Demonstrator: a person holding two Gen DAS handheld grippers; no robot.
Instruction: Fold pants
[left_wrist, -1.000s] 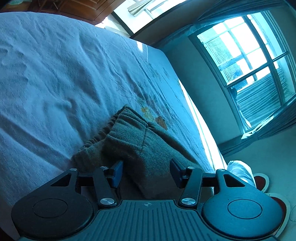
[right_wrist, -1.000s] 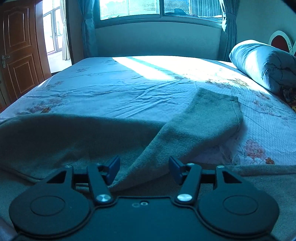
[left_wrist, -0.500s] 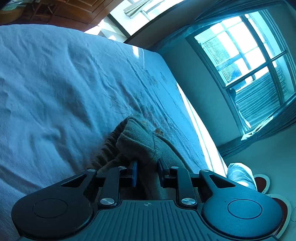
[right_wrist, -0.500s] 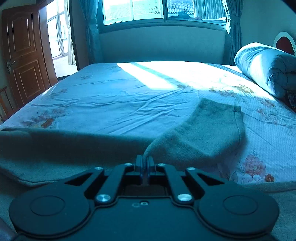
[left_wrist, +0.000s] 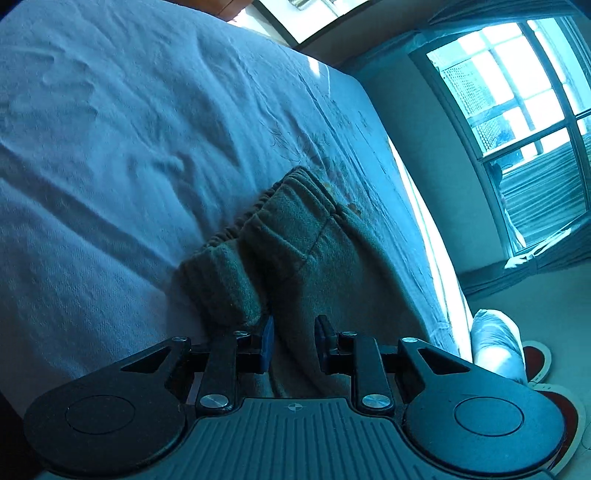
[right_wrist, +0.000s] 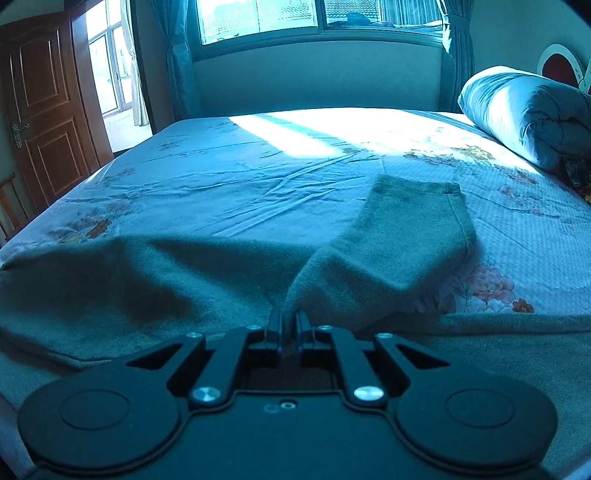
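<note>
Grey-green fleece pants lie on a bed. In the left wrist view their elastic waistband end (left_wrist: 291, 236) is bunched and raised off the sheet, and my left gripper (left_wrist: 293, 343) is shut on a fold of this cloth. In the right wrist view a pant leg (right_wrist: 402, 236) runs away to its hem at the far right. My right gripper (right_wrist: 289, 326) is shut on the edge of that leg and lifts it off the rest of the pants (right_wrist: 129, 280), which spread to the left.
The bed has a pale blue floral sheet (right_wrist: 258, 173), with sunlight on its far part. A rolled blue duvet (right_wrist: 524, 110) lies at the far right by the headboard. A window wall stands behind the bed and a wooden door (right_wrist: 40, 107) at the left.
Both grippers were open a second ago and have closed on the pants. The left one has since raised the waistband end; the right one has lifted the leg edge.
</note>
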